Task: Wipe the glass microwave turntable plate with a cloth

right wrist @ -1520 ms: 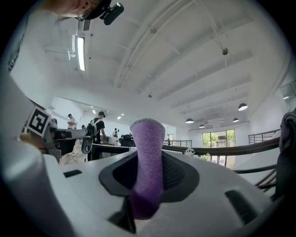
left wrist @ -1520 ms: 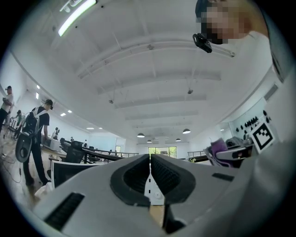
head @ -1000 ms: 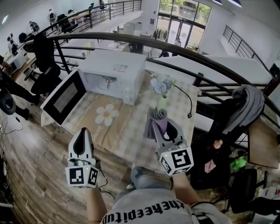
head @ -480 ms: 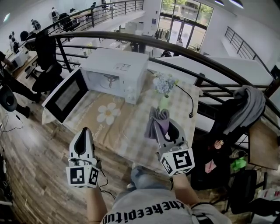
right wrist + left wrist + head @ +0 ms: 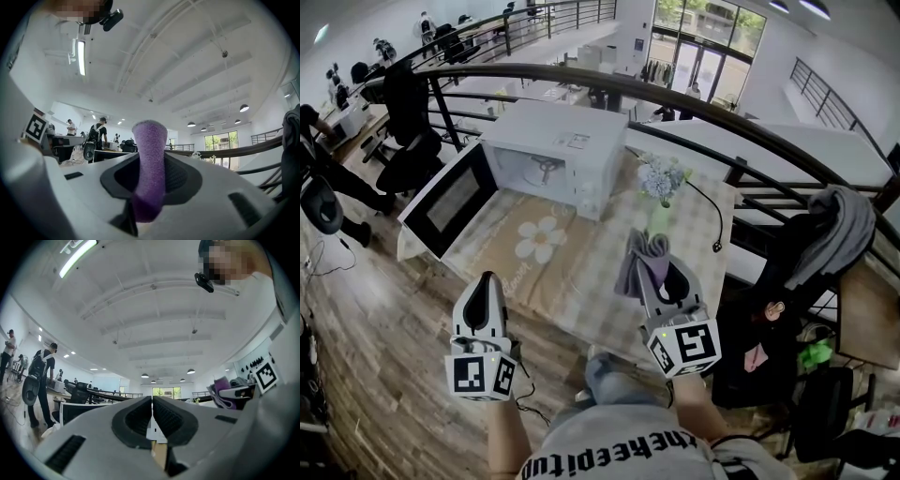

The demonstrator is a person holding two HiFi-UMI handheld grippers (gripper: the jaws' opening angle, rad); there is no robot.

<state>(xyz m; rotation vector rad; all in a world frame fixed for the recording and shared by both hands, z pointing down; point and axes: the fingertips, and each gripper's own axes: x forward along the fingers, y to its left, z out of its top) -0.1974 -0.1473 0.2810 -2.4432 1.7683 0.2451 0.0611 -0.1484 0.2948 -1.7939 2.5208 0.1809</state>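
While both grippers are held at the table's (image 5: 572, 281) near edge, count: one left gripper (image 5: 487, 279), one right gripper (image 5: 654, 267), one cloth (image 5: 637, 255), one microwave (image 5: 562, 141), one flower vase (image 5: 661, 187).
Left gripper: fingers closed together, nothing between them.
Right gripper: fingers clamped on the purple cloth.
Cloth axis: long axis runs along the fingers, free end pointing to 12 o'clock, above the table.
Microwave: at 11 o'clock, door (image 5: 450, 199) swung open toward 9 o'clock.
Plate: too small to make out inside the cavity.

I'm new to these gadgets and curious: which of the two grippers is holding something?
The right gripper: a purple cloth is pinched between its jaws. The left gripper has its jaws shut together on nothing.
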